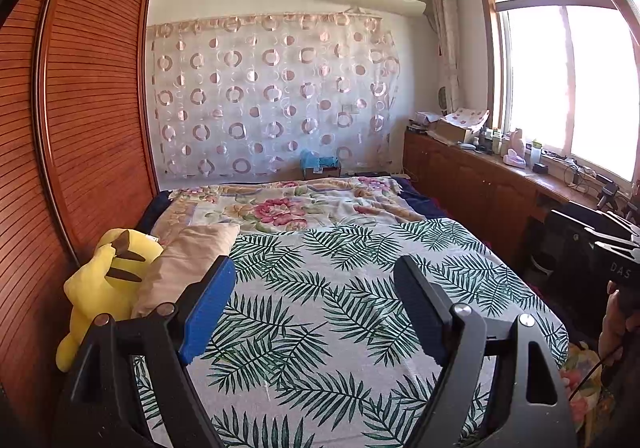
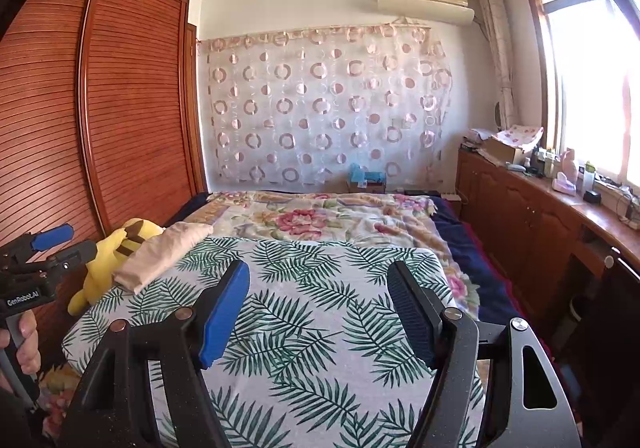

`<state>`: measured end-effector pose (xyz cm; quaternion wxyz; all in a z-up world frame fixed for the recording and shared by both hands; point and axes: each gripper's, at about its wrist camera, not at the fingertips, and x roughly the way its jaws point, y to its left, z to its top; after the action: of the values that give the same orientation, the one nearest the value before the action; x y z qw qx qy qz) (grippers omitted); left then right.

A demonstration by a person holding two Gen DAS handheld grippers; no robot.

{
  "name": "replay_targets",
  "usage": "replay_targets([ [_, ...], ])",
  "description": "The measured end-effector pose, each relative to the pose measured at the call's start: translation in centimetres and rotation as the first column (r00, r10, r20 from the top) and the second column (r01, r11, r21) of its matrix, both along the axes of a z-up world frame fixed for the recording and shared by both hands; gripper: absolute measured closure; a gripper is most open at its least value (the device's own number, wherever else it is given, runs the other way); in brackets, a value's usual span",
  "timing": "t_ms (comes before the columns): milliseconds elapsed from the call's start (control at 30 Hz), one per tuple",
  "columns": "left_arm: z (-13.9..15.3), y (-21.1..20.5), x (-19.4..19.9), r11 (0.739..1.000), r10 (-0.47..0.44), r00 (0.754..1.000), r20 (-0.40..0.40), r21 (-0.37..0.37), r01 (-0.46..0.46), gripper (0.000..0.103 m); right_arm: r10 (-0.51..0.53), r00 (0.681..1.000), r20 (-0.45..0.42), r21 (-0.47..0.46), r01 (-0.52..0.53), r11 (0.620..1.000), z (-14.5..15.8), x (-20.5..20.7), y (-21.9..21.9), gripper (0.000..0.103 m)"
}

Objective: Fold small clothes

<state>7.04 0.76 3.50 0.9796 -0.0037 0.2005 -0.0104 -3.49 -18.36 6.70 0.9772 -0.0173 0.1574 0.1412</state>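
The only garment in sight is a beige cloth (image 1: 188, 264) lying folded or bunched at the left edge of the bed (image 1: 320, 288), on the leaf-print sheet (image 1: 340, 308) and touching a yellow plush toy (image 1: 108, 280). It looks light, soft and limp, likely to sag and slide, so pinching an outer corner or hem seems the best hold. The left gripper (image 1: 316, 304) and right gripper (image 2: 320, 308) both hover above the sheet, jaws spread wide and holding nothing.
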Motion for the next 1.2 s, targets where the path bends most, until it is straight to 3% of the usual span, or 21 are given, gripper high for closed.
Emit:
replay_targets([
  [1200,0.1,-0.2,0.0,1.0,0.0,1.0,0.0,0.001,0.0,0.021,0.017,1.0,0.009,0.007,-0.017,1.0,0.5,0.4,-2.6,0.03],
])
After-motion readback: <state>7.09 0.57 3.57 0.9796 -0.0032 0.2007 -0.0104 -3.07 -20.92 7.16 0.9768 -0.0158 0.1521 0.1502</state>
